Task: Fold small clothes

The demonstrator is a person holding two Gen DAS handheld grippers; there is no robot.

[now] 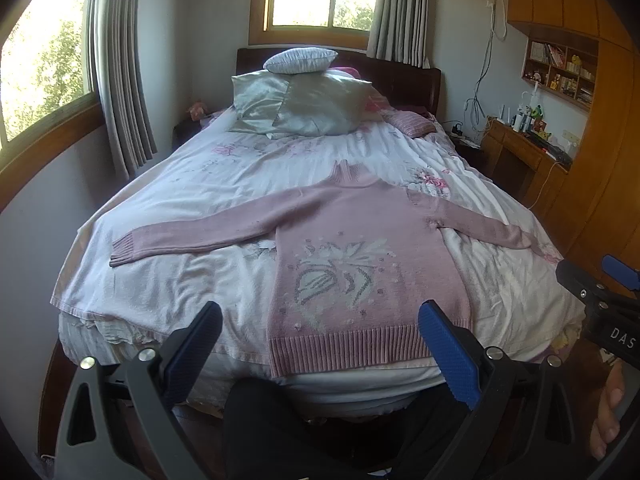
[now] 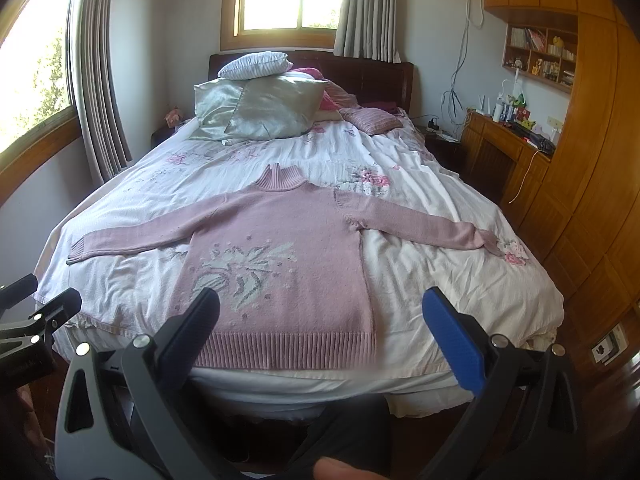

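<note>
Pink knitted turtleneck sweater with a pale leaf pattern (image 1: 360, 256) spread flat, front up, on the white floral bedspread (image 1: 192, 280), ribbed hem right at the near edge of the bed, both sleeves stretched straight out to the sides. Left gripper (image 1: 320, 344) hovering short of the hem, black-and-blue fingers wide apart, nothing between them. Right gripper (image 2: 320, 332) likewise spread wide and empty, poised over the hem's near right portion. No fold started yet, judging by the layout. Risks from here: bedspread soft and rumpled, so a low pinch likely to catch the sheet along with the knit and drag both. Hem sitting at the mattress edge, so a careless tug toward the near side could slide the whole sweater off. Loose knit likely to stretch or bunch if only one layer gets caught. Far sleeve cuffs a long reach away; leaning in may crumple the body.
</note>
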